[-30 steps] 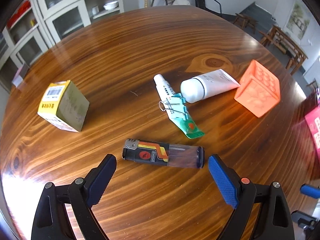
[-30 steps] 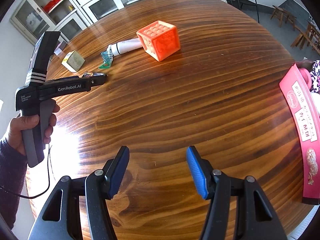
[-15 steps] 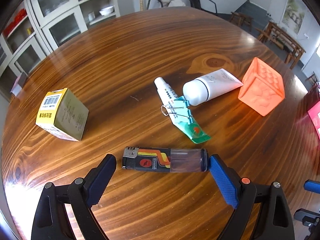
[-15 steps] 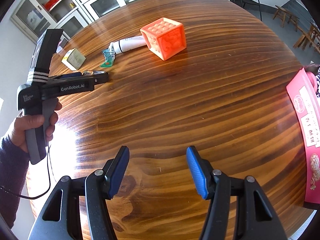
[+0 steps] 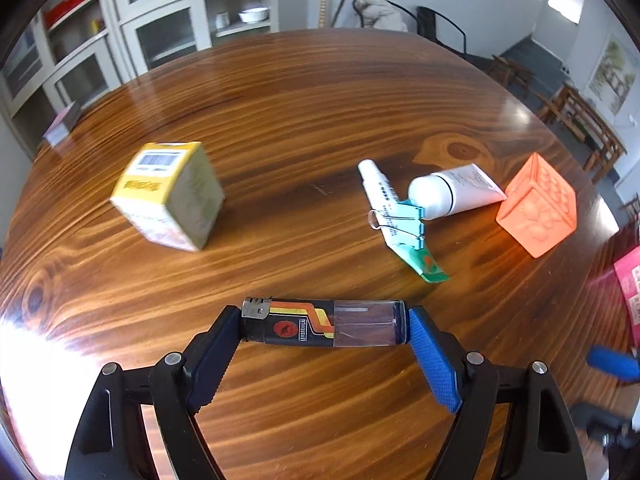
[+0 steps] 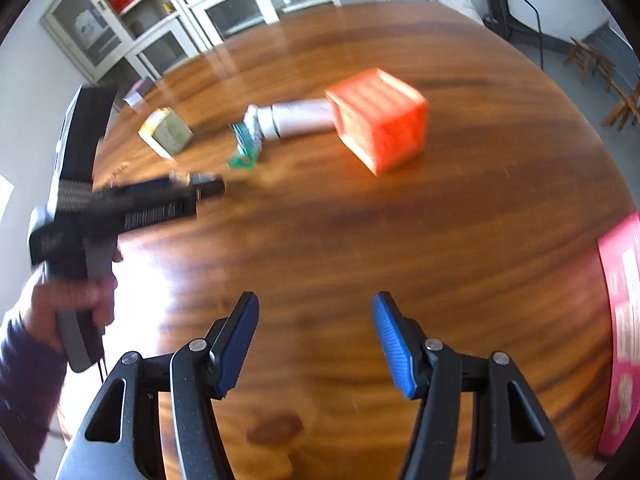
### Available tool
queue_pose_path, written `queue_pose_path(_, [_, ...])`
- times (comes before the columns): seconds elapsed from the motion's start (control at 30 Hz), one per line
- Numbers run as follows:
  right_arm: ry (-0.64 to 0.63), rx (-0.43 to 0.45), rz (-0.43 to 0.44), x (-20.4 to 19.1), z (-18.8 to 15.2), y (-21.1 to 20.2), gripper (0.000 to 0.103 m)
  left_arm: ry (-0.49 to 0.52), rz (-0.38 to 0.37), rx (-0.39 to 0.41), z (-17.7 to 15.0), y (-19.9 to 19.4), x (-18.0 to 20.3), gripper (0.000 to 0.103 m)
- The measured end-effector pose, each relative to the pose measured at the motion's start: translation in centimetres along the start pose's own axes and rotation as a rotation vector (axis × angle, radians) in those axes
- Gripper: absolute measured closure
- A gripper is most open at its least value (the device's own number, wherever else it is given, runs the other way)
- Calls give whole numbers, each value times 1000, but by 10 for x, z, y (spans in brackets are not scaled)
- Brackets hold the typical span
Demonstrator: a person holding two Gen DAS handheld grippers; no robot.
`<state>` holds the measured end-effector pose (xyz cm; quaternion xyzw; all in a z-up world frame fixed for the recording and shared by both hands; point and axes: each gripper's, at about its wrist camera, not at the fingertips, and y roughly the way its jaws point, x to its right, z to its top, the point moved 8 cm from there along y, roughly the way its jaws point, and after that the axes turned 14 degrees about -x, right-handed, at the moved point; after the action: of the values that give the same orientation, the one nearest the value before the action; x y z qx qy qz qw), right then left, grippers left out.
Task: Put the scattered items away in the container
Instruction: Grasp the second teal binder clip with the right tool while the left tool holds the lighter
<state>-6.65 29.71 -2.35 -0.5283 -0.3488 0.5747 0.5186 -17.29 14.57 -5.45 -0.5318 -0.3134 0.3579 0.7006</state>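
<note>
Lighter (image 5: 324, 328) pinched end to end in my left gripper (image 5: 322, 344).
Next: lift it toward the orange container (image 5: 536, 210); my right gripper (image 6: 314, 340) hangs spread, holding nothing.

A lived-in dining room, by the look of it. A big round wooden counter (image 5: 320, 92) fills the room, with glass-fronted cabinets (image 5: 160, 36) holding a bowl (image 5: 253, 14), and wooden chairs (image 5: 580, 116) along the wall.

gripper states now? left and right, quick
Left gripper: closed on the lighter, one finger at each end.
Right gripper: open, holding nothing, above bare table.
</note>
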Motion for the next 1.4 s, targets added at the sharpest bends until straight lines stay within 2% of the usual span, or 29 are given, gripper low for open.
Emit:
queue_pose_path(0.17, [-39,30,40,-21,48,13,40,-36,-8,24,-11,-20,-13,18])
queue_pose_path(0.3, [-95,42,45,-42,79,25,50,-66,-13,36,-22,-32,-23,19])
queue_pose_path(0.37, [-113,46,36,-50,93,32,51,-87,-29,37,-25,-34,-28,19])
queue_pose_path(0.77, [-121,6,15,-62,128,66,70,-183,-45,45,-44,-47,-57,19])
queue_pose_path(0.83, [-121,-3,-2,-62,129,72,77,-194,-41,43,-48,-48,-61,19])
queue_pose_path(1.07, [-152,28,-7,-62,122,64,81,-226,-42,38,-56,-51,-64,19])
queue_pose_path(1.4, [-124,16,64,-38,50,28,81,-220,-36,28,-73,-61,-32,19])
